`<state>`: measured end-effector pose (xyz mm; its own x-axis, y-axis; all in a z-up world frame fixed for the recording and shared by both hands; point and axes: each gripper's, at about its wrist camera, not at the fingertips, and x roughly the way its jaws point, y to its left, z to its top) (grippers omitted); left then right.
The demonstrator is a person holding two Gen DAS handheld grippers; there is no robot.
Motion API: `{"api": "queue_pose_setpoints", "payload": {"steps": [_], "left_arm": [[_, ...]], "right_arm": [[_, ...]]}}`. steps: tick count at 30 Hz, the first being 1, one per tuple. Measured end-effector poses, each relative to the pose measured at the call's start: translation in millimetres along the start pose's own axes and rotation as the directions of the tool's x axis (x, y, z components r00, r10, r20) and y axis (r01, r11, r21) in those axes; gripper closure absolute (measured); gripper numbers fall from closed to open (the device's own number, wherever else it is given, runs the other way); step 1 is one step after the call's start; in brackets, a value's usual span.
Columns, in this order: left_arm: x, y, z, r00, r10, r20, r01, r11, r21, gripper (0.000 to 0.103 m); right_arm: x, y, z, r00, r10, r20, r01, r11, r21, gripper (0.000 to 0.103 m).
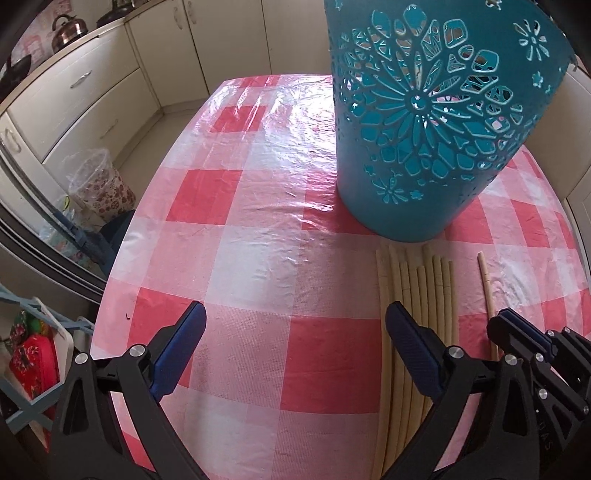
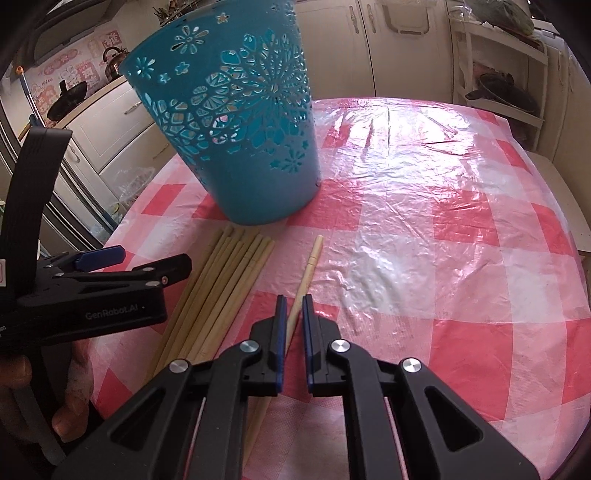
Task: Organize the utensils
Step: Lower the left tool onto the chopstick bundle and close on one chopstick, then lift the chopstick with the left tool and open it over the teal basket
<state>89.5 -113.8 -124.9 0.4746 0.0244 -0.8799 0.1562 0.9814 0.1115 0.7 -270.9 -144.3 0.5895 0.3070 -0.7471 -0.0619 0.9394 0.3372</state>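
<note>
A teal perforated basket (image 1: 424, 122) stands upright on the red-and-white checked table (image 1: 258, 229); it also shows in the right wrist view (image 2: 240, 129). A bundle of several pale wooden chopsticks (image 2: 221, 284) lies in front of it, and it shows in the left wrist view (image 1: 424, 295) too. A single chopstick (image 2: 308, 273) lies apart to the right of the bundle (image 1: 485, 284). My right gripper (image 2: 294, 306) is nearly closed, its jaws on either side of the single chopstick with a small gap. My left gripper (image 1: 295, 314) is open wide and empty, left of the bundle.
Kitchen cabinets (image 1: 74, 96) with a kettle (image 1: 68, 31) run along the left. A plastic-wrapped bin (image 1: 99, 184) stands on the floor by the table's left edge. A shelf rack (image 2: 509, 81) stands behind the table at the right.
</note>
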Motion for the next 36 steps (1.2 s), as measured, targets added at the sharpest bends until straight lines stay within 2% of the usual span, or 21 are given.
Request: {"api": "queue_pose_setpoints", "payload": {"steps": [4, 9, 12, 15, 17, 19, 21, 25, 28, 31, 33, 36], "left_arm": [[1, -4, 2, 1.000, 0.010, 0.004, -0.010, 1.000, 0.017, 0.011], [7, -8, 3, 1.000, 0.008, -0.006, -0.008, 1.000, 0.020, 0.019], [6, -10, 6, 1.000, -0.002, 0.000, 0.002, 0.999, 0.034, 0.028], [3, -17, 5, 0.999, -0.040, 0.013, 0.039, 0.997, 0.066, 0.049], [0, -23, 4, 0.996, -0.083, 0.013, 0.081, 0.991, 0.103, 0.081], [-3, -32, 3, 0.995, -0.097, 0.003, 0.096, 0.982, 0.160, 0.098], [-6, -30, 1, 0.992, -0.127, -0.012, 0.128, 0.977, 0.170, 0.098], [-24, 2, -1, 0.979, -0.206, -0.005, 0.205, 0.974, 0.092, 0.098], [-60, 38, 2, 0.958, -0.273, 0.084, 0.272, 0.962, 0.033, 0.098], [-108, 69, 13, 0.918, -0.330, 0.219, 0.339, 0.941, -0.006, 0.098], [-141, 81, 25, 0.881, -0.351, 0.318, 0.374, 0.927, -0.010, 0.098], [-180, 83, 49, 0.801, -0.390, 0.453, 0.433, 0.901, 0.010, 0.098]], "right_arm": [[-3, -2, -2, 1.000, 0.020, 0.003, -0.020, 1.000, 0.012, 0.092], [-4, -5, -2, 1.000, 0.021, -0.017, -0.020, 1.000, 0.019, 0.089], [-5, -7, -2, 1.000, 0.024, -0.015, -0.024, 1.000, 0.019, 0.088], [-4, -6, -3, 1.000, 0.023, -0.012, -0.023, 1.000, 0.016, 0.086], [-3, -7, -2, 1.000, 0.029, -0.010, -0.029, 0.999, 0.017, 0.084], [-4, -7, -3, 0.999, 0.036, -0.007, -0.036, 0.999, 0.016, 0.080], [-4, -6, -3, 0.999, 0.039, -0.017, -0.038, 0.999, 0.023, 0.078], [-3, -6, -3, 0.999, 0.046, -0.013, -0.046, 0.999, 0.030, 0.077], [-4, -7, -3, 0.999, 0.051, -0.010, -0.051, 0.998, 0.038, 0.077], [-4, -7, -4, 0.999, 0.051, -0.007, -0.051, 0.998, 0.042, 0.077], [-4, -7, -4, 0.999, 0.049, -0.006, -0.049, 0.998, 0.040, 0.077], [-5, -6, -5, 0.999, 0.049, -0.005, -0.049, 0.998, 0.037, 0.076]]}}
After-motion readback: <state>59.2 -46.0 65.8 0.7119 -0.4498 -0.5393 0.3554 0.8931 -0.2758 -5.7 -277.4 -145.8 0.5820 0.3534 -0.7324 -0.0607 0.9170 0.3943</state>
